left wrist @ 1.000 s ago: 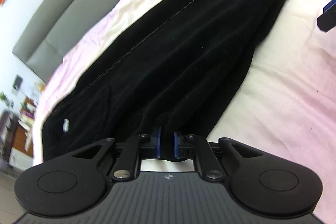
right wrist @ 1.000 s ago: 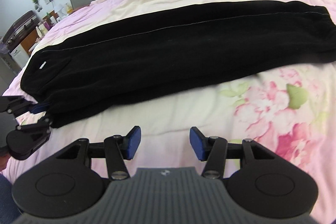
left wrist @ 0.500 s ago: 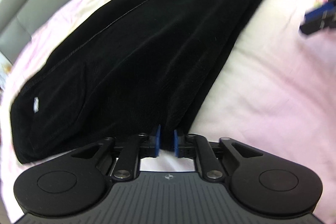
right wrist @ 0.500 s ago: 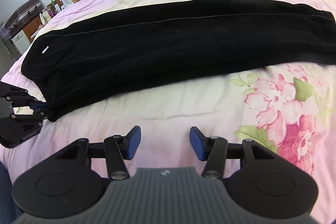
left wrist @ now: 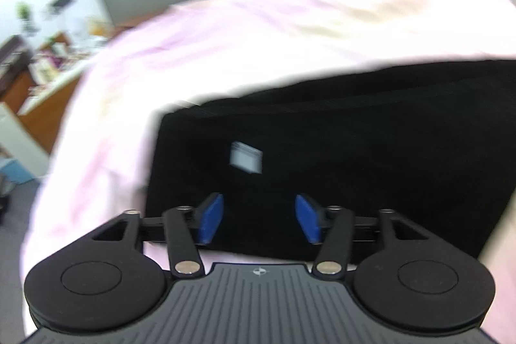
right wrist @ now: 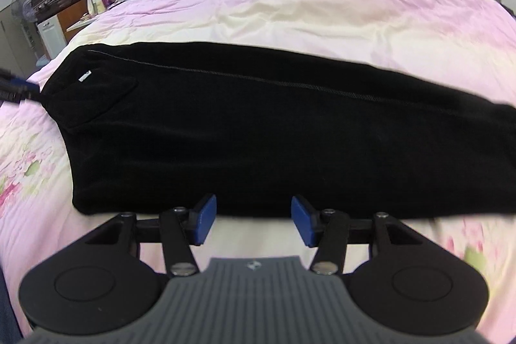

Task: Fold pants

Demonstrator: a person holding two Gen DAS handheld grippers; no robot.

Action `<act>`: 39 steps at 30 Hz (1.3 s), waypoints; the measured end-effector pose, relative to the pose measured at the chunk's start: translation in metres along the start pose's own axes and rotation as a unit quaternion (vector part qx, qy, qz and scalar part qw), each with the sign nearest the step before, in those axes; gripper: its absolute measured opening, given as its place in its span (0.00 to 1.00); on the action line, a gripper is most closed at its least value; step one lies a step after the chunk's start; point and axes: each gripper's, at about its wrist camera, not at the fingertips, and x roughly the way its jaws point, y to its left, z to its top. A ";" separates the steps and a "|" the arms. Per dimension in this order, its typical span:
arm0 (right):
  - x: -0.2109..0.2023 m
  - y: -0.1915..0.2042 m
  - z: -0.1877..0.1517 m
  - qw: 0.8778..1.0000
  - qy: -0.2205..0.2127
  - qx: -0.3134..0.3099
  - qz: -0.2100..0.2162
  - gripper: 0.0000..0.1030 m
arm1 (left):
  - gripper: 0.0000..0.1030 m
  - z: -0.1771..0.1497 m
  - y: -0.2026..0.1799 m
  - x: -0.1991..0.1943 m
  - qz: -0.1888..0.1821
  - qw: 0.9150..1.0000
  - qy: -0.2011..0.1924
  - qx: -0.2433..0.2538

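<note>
— Black, thick-looking knit: the pants (right wrist: 258, 131) lie stretched across the pink bedspread (right wrist: 290, 15), legs laid one over the other, waist end toward the nightstand side, cuffs running off to the right of the right wrist view.

— How do you judge they'll handle?

— Soft and limp, I'd say, with some weight to them. Nothing fragile, nothing stiff. The fabric looks plush rather than slick, so the blue pads should bite well. Lifted by one point they would likely sag and drag, so two holds spread apart seem wiser.

— Where are the grippers?

— The left gripper (left wrist: 259, 221) hovers at the waist end, fingers spread wide with nothing between them, just this side of the small white label (left wrist: 246, 162). That view is blurred, so I can't tell whether the pads touch the cloth. The right gripper (right wrist: 253, 220) is also spread apart and empty, poised at the near long edge about mid-length.

— So where would you take hold?

— At the edges, not the middle: the waistband corners or the cuff end, pinching through both layers so the legs stay stacked. The seam (right wrist: 258, 79) running along the upper leg gives a line to keep straight.

— Any risk?

— Catching only the top layer, probably; then the lower leg stays behind and the fold skews.
</note>
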 end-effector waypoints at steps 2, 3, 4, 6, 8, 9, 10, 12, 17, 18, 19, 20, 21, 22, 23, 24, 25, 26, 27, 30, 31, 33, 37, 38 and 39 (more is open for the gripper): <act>0.015 0.008 0.019 1.000 0.000 -0.015 0.002 0.48 | 0.72 0.007 0.034 0.005 0.015 1.000 -0.005 -0.013; 0.021 0.012 0.026 1.000 0.001 -0.022 0.003 0.48 | 0.73 0.013 0.046 0.010 0.019 1.000 -0.007 -0.022; 0.031 0.016 0.036 1.000 0.001 -0.031 0.003 0.48 | 0.77 0.019 0.056 0.017 0.018 0.999 -0.008 -0.030; 0.048 0.024 0.051 0.999 0.003 -0.042 0.005 0.48 | 0.82 0.028 0.072 0.035 0.004 0.999 -0.001 -0.039; 0.066 0.033 0.067 0.999 0.007 -0.051 0.010 0.48 | 0.82 0.033 0.081 0.049 -0.005 0.999 0.011 -0.044; 0.075 0.039 0.074 0.998 0.009 -0.057 0.012 0.48 | 0.82 0.036 0.083 0.053 -0.010 0.999 0.015 -0.051; 0.085 0.044 0.081 0.998 0.010 -0.064 0.015 0.48 | 0.82 0.037 0.081 0.056 -0.018 0.998 0.019 -0.056; 0.098 0.052 0.091 0.997 0.013 -0.075 0.020 0.48 | 0.82 0.040 0.087 0.069 -0.031 0.997 0.032 -0.060; 0.135 0.073 0.114 0.993 0.020 -0.107 0.042 0.48 | 0.52 0.042 0.105 0.093 -0.065 0.990 0.040 -0.120; 0.142 0.079 0.120 0.992 0.019 -0.116 0.050 0.48 | 0.35 0.043 0.104 0.090 -0.056 0.991 0.027 -0.119; 0.150 0.087 0.126 0.990 0.016 -0.126 0.059 0.46 | 0.17 0.047 0.104 0.088 -0.037 0.993 0.010 -0.111; 0.154 0.092 0.132 0.989 0.013 -0.133 0.068 0.43 | 0.13 0.047 0.108 0.086 -0.040 0.991 0.001 -0.127; 0.159 0.099 0.138 0.987 0.009 -0.142 0.078 0.40 | 0.06 0.050 0.112 0.086 -0.040 0.989 -0.003 -0.142; 0.166 0.108 0.144 0.985 0.007 -0.151 0.086 0.34 | 0.07 0.053 0.113 0.087 -0.028 0.990 -0.004 -0.137; 0.172 0.115 0.150 0.983 0.006 -0.158 0.091 0.31 | 0.05 0.054 0.110 0.089 -0.015 0.993 -0.005 -0.120; 0.179 0.123 0.156 0.981 0.005 -0.167 0.095 0.28 | 0.04 0.056 0.107 0.094 -0.007 0.995 -0.002 -0.102; 0.188 0.131 0.162 0.980 0.007 -0.173 0.093 0.23 | 0.04 0.058 0.104 0.102 -0.001 0.996 0.003 -0.086; 0.200 0.136 0.168 0.981 0.013 -0.175 0.085 0.19 | 0.04 0.058 0.101 0.106 0.005 0.997 0.003 -0.075; 0.213 0.141 0.174 0.981 0.021 -0.175 0.077 0.17 | 0.02 0.058 0.102 0.111 0.009 0.997 0.002 -0.074; 0.247 0.148 0.186 0.984 0.041 -0.169 0.043 0.09 | 0.00 0.062 0.108 0.124 0.029 0.996 0.000 -0.088; 0.256 0.148 0.191 0.985 0.040 -0.165 0.033 0.09 | 0.00 0.063 0.109 0.130 0.028 0.995 0.005 -0.093; 0.271 0.146 0.200 0.987 0.046 -0.152 0.020 0.00 | 0.00 0.064 0.107 0.139 0.034 0.995 0.007 -0.093; 0.294 0.143 0.214 0.990 0.064 -0.127 -0.001 0.00 | 0.00 0.062 0.109 0.126 0.035 0.994 -0.018 -0.102; 0.295 0.144 0.216 0.989 0.064 -0.131 -0.004 0.00 | 0.01 0.062 0.108 0.119 0.035 0.995 -0.024 -0.090; 0.295 0.144 0.217 0.989 0.064 -0.132 -0.007 0.00 | 0.01 0.062 0.107 0.111 0.030 0.996 -0.030 -0.080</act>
